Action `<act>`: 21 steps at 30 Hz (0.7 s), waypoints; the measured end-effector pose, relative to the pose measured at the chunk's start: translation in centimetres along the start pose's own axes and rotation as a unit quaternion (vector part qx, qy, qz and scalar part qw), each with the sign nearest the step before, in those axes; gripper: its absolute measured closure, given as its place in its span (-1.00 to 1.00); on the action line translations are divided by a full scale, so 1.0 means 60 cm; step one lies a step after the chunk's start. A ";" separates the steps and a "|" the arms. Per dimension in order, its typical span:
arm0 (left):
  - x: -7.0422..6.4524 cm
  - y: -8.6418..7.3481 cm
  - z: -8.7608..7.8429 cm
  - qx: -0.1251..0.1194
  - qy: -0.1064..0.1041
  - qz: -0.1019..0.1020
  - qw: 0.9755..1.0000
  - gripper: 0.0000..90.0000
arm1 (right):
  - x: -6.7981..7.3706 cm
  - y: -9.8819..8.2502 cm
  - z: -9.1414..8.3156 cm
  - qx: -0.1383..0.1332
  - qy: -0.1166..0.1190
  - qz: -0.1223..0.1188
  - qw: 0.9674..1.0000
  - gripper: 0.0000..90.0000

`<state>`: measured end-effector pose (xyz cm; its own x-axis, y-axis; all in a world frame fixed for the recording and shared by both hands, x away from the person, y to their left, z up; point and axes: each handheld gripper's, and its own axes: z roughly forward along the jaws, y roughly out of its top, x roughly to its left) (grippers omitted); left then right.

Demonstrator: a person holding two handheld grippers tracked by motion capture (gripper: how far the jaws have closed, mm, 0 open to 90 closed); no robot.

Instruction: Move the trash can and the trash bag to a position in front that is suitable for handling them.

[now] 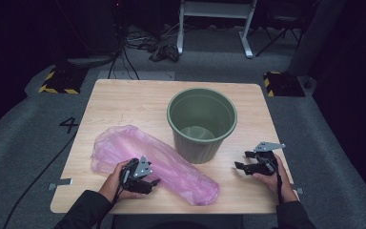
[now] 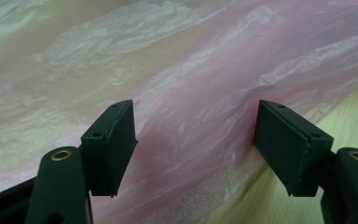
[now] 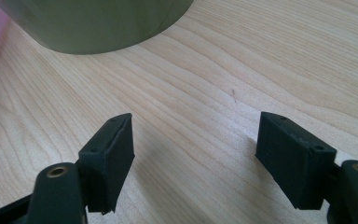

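Table point(image 1: 124, 102) lit from above, surroundings v. dark; soft shadows (slight grain), close-ups sharp w/ mild glare.

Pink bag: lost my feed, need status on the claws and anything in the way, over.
Left claw open, jaws astride the pink bag, not gripping. Right claw open over bare table. Green bin upright beside the bag. Nothing blocking.

Both forearms wear dark sleeves. The left gripper point(image 1: 153, 182) and the right gripper point(image 1: 238, 165) are black, each topped by a grey three-cornered plate, with a black cable trailing back along the wrist. Up close, each jaw is a matte black arm carrying a rectangular block-shaped pad with two small screw holes, and a brass-coloured ring is set into the arm.
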<state>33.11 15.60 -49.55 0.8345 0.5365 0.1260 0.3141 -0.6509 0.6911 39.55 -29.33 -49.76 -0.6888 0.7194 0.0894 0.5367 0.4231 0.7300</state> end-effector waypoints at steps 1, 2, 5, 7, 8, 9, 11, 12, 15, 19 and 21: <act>-0.002 0.005 0.005 -0.001 0.002 0.000 1.000 -0.35 | 0.000 0.000 0.000 0.000 0.000 0.000 1.000 -0.38; -0.005 0.011 0.010 0.000 0.002 0.001 1.000 -0.36 | 0.000 0.000 0.000 -0.001 0.001 0.001 1.000 -0.38; -0.014 0.027 0.023 0.002 0.001 0.008 1.000 -0.41 | -0.001 -0.001 -0.001 -0.001 0.001 0.001 1.000 -0.38; -0.020 0.038 0.025 0.006 0.007 0.016 1.000 -0.47 | -0.001 -0.002 -0.001 -0.002 0.002 0.001 1.000 -0.38; -0.021 0.043 0.024 0.004 0.009 0.023 1.000 -0.51 | -0.001 -0.002 -0.001 -0.002 0.002 0.001 1.000 -0.38; -0.023 0.047 0.020 0.000 0.013 0.026 1.000 -0.56 | -0.002 -0.002 -0.002 -0.002 0.002 0.001 1.000 -0.38; -0.018 0.054 0.008 -0.007 0.010 0.025 1.000 -0.61 | -0.002 -0.003 -0.002 -0.004 0.002 0.002 1.000 -0.38; -0.013 0.056 0.003 -0.008 0.010 0.025 1.000 -0.66 | -0.002 -0.004 -0.002 -0.004 0.003 0.000 1.000 -0.38; 0.006 0.055 -0.005 0.001 -0.002 0.018 1.000 -0.65 | -0.003 -0.004 -0.003 -0.004 0.006 0.000 1.000 -0.38; 0.023 0.045 -0.009 0.038 -0.031 0.035 0.998 -0.64 | -0.003 -0.004 -0.004 -0.002 0.007 -0.003 1.000 -0.38; 0.027 0.038 -0.017 0.032 -0.034 0.029 0.998 -0.64 | -0.003 -0.005 -0.005 -0.001 0.007 -0.003 1.000 -0.38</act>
<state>34.72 15.53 -47.08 0.8807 0.4597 0.1145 0.2903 -0.7148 0.6362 39.38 -29.73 -49.81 -0.6988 0.7089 0.0951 0.5314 0.4256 0.7325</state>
